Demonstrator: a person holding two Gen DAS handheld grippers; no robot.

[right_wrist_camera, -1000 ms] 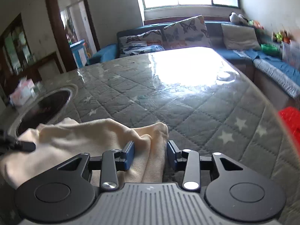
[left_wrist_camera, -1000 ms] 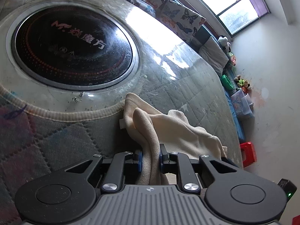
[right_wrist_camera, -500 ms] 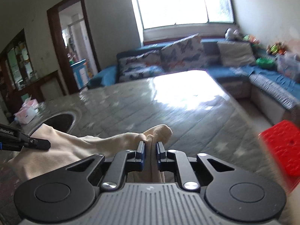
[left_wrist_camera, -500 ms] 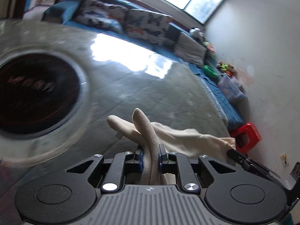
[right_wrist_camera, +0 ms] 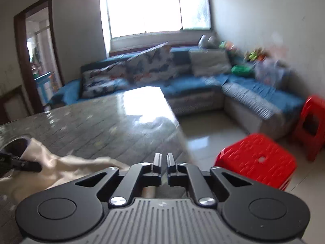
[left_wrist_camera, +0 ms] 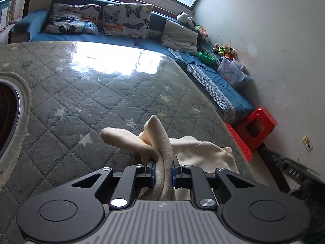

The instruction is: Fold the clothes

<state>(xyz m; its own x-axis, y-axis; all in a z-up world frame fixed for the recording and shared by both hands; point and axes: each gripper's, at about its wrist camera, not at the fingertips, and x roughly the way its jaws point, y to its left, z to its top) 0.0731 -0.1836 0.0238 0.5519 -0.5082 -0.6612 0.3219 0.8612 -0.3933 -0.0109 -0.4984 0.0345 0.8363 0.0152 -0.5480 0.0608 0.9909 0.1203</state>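
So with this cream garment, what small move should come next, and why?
Probably regrip with the right gripper: its fingers sit nearly closed with no cloth visible between them, while the left gripper alone clamps the cream garment, which sags bunched over the quilted table.

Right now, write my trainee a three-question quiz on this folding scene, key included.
1. True or false: the left gripper is shut on the cream garment.
2. The right gripper holds: A) the garment, B) a pillow, C) nothing visible between its tips.
3. What colour is the stool beside the table?

Key: 1 true; 2 C; 3 red.
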